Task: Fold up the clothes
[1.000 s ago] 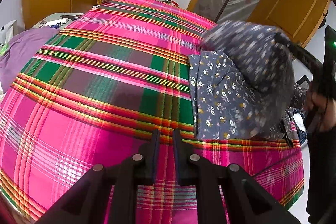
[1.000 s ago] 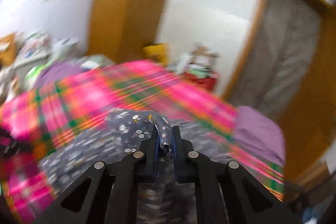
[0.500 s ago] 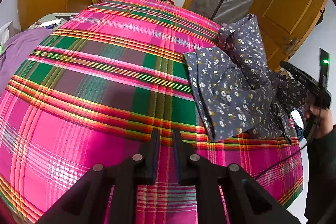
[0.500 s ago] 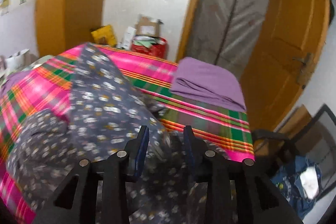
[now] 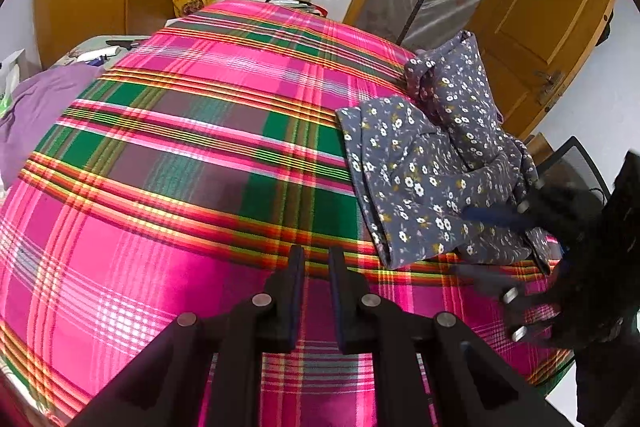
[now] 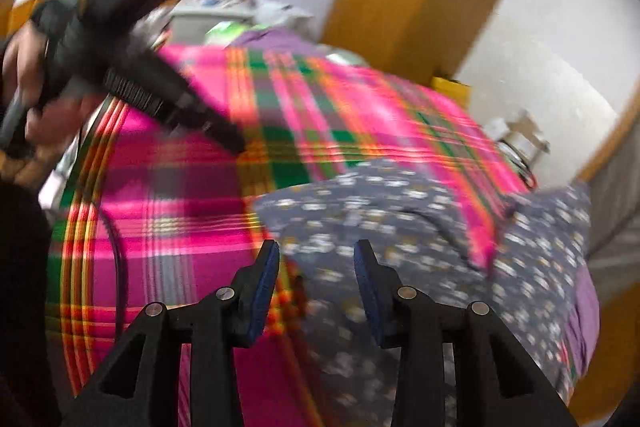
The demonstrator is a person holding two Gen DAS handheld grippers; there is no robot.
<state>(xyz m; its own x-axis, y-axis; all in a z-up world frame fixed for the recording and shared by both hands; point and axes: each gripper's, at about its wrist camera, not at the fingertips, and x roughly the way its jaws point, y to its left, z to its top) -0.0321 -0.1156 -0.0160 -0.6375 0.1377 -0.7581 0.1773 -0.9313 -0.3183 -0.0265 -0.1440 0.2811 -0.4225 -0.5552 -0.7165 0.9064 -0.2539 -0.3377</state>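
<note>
While the floral garment (image 5: 432,171) lies rumpled on the bed (image 5: 192,155), directly beyond the spread, empty right claw (image 6: 316,267), the near-closed left claw (image 5: 316,267) has it far to its right

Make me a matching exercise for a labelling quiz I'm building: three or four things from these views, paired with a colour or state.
Things:
1. floral garment
2. bed cover
3. left hand-held gripper
4. right hand-held gripper

Colour or state:
A. fingers spread apart, empty
B. pink and green plaid
C. fingers nearly together, holding nothing
D. grey-blue, crumpled near the bed edge

Pairs: 1-D, 2-B, 3-C, 4-A
</note>
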